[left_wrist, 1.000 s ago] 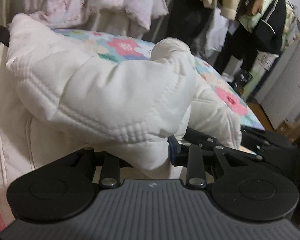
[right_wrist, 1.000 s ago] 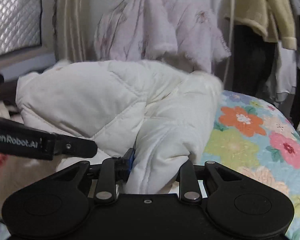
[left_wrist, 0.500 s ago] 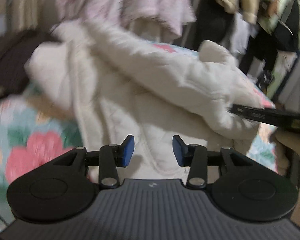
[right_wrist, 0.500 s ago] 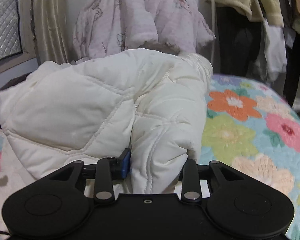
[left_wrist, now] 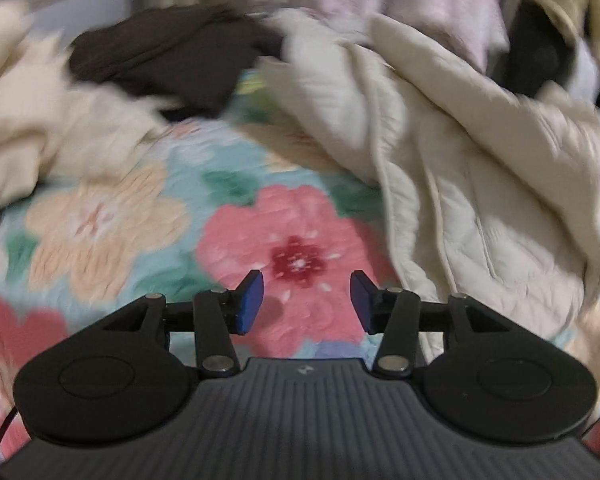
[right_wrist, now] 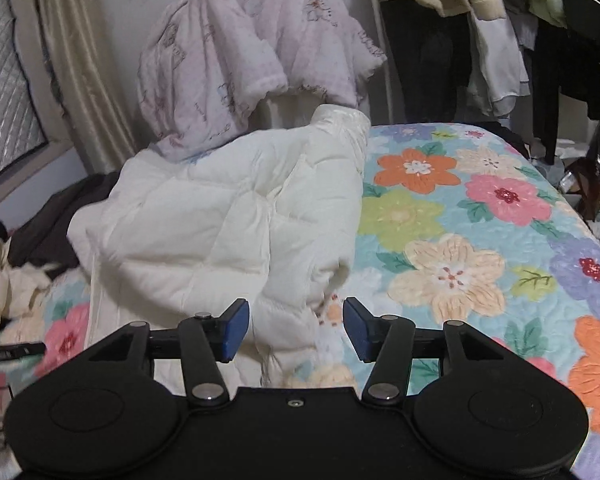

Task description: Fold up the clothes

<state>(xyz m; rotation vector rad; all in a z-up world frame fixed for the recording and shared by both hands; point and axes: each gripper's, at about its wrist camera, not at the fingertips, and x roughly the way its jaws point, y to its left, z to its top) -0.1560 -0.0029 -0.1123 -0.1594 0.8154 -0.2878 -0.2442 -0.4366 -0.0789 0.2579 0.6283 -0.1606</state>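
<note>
A cream quilted jacket lies bunched on the flowered bedspread. In the left wrist view the jacket lies to the right of my left gripper, which is open and empty over a pink flower on the bedspread. My right gripper is open, with a fold of the jacket lying loose between its blue pads. The left wrist view is blurred.
A dark brown garment and another cream fluffy garment lie at the far left of the bed. A pink quilted garment hangs behind the jacket. Clothes hang on a rack at the back right.
Both grippers have let go of the jacket and opened. The jacket has dropped onto the bed. My left gripper has swung away to the left, over bare bedspread.
</note>
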